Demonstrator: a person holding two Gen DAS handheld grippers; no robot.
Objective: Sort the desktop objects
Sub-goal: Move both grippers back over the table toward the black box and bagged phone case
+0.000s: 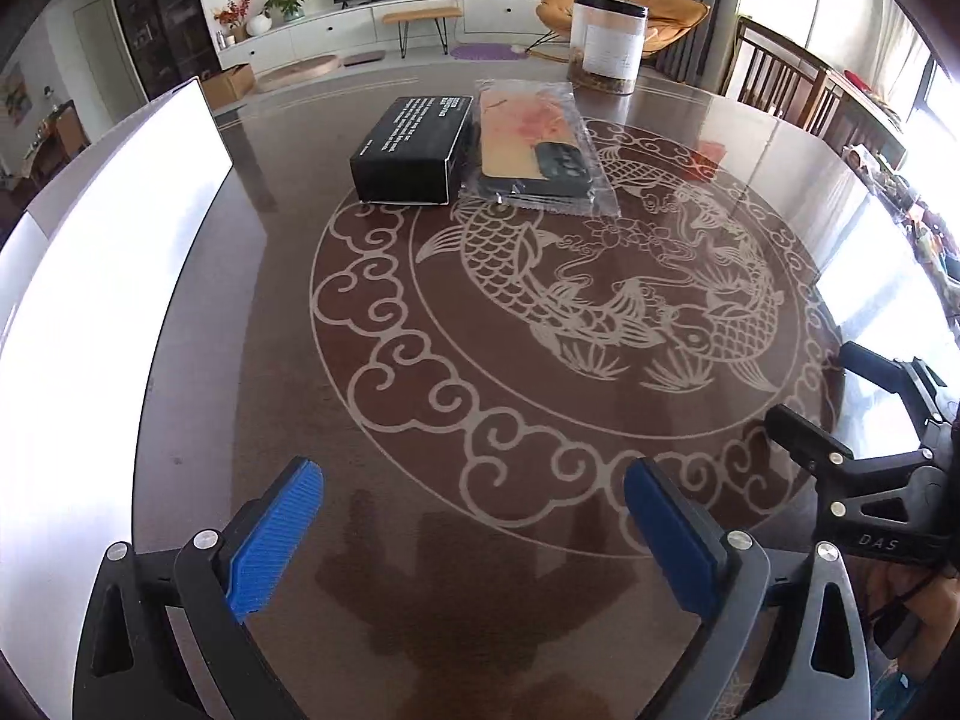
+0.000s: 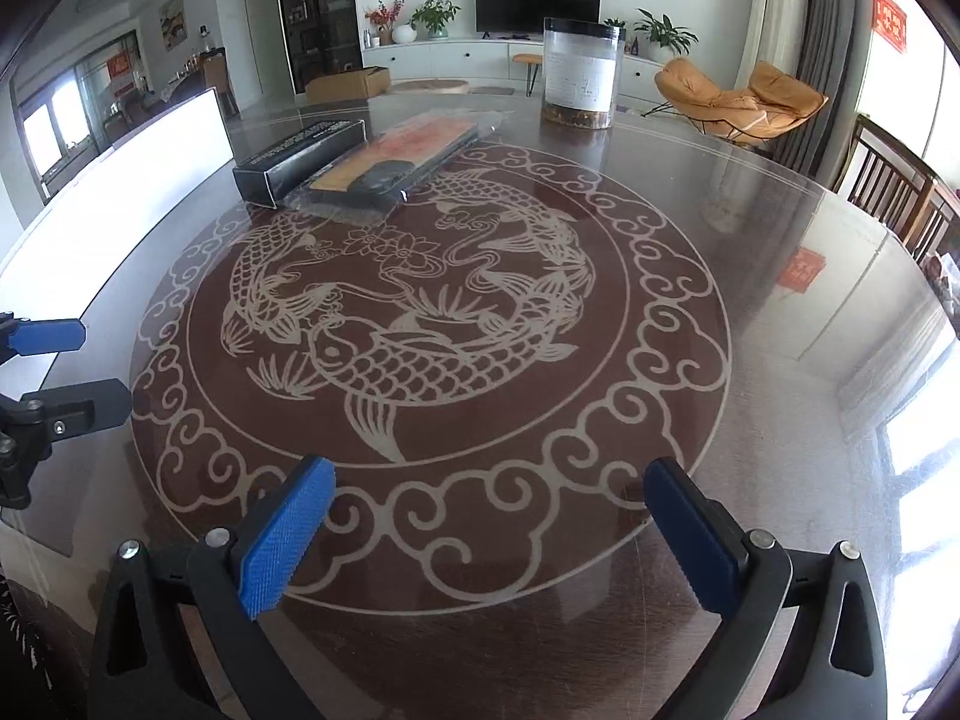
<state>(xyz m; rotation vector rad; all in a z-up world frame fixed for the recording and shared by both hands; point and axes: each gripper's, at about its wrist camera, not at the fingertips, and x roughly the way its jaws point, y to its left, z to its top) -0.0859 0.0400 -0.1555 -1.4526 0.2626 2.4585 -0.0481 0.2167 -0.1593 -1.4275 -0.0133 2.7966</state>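
Note:
A black box with white print (image 1: 414, 150) lies at the far side of the round table, also seen as the black box (image 2: 300, 156). Touching its right side is a clear plastic bag (image 1: 534, 144) holding a flat orange and pink item; the bag (image 2: 396, 162) shows in the right wrist view too. Farther back stands a clear jar with a black lid (image 1: 606, 42), the same jar (image 2: 579, 72). My left gripper (image 1: 474, 480) is open over the near table with nothing between its blue pads. My right gripper (image 2: 486, 474) is open and empty beside it, also visible as the right gripper (image 1: 810, 387).
The glass tabletop (image 1: 252, 360) carries a fish-and-cloud pattern. A bright white flat panel (image 1: 120, 300) lies along the left edge, also seen as the panel (image 2: 120, 192). Wooden chairs (image 2: 900, 198) stand at the right. The left gripper (image 2: 102, 363) shows at the left edge.

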